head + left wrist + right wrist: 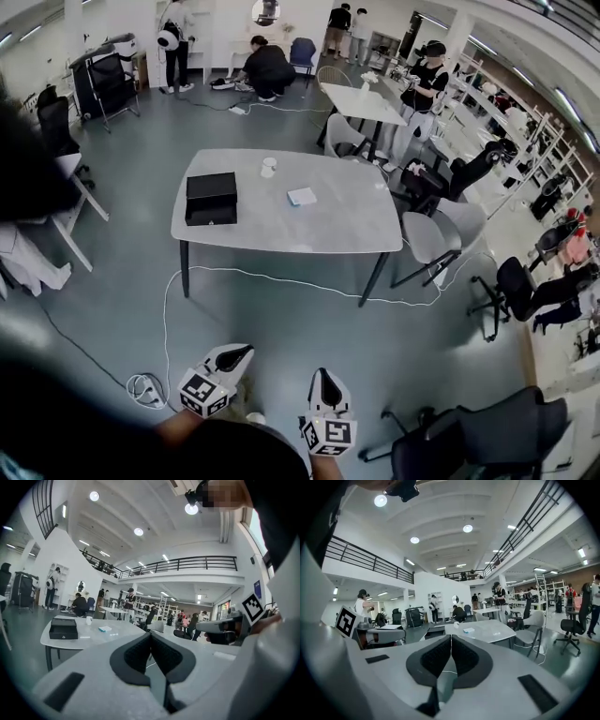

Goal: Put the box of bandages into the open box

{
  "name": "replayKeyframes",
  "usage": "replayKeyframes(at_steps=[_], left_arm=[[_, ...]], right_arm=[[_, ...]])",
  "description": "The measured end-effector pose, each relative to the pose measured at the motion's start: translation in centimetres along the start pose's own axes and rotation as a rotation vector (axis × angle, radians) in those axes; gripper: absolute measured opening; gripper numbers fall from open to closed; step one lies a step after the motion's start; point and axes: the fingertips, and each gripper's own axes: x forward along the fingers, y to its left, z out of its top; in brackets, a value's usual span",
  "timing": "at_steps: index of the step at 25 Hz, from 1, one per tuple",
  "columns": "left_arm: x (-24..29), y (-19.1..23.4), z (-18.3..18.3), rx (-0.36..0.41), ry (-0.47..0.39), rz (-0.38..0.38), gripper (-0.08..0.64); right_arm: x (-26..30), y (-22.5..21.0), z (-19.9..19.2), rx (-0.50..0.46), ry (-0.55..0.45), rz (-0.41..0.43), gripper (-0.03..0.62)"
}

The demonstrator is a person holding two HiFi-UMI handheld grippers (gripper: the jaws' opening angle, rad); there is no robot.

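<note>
Left hand-held gripper (246,352) and right hand-held gripper (323,375), jaws together and empty, are hovering at six o'clock; box of bandages (302,196) is lying at the open box's (211,198) three o'clock

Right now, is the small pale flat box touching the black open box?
Apart. The head view shows bare grey table between the small pale flat box and the black open box.

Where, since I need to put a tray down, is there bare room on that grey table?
The table's right end, beyond the box of bandages, is bare, and so is the strip along its near edge. The left end is crowded by the open black box; a white cup stands by the far edge between the two.
</note>
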Motion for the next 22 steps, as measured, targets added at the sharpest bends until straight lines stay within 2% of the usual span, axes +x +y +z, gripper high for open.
replayKeyframes(at_steps=[6, 10, 15, 18, 22], left_arm=[[6.8, 1.2, -0.9, -0.007, 0.031, -0.075, 0.015], [13.2, 3.6, -1.2, -0.027, 0.044, -0.118, 0.015], [21.7, 7.3, -1.6, 0.000, 0.088, -0.194, 0.015], [26.0, 10.5, 0.1, 0.015, 0.098, -0.230, 0.015], [31.2, 14.6, 2.9, 0.056, 0.099, -0.275, 0.015]], right_arm=[[3.5, -3.0, -1.2, 0.011, 0.056, -0.043, 0.012], [9.4, -5.8, -1.1, 0.020, 0.091, -0.053, 0.012], [17.8, -10.9, 1.6, 0.006, 0.102, -0.098, 0.012], [23.2, -12.8, 4.1, 0.028, 0.113, -0.091, 0.012], [29.7, -14.6, 6.7, -0.027, 0.110, -0.097, 0.012]])
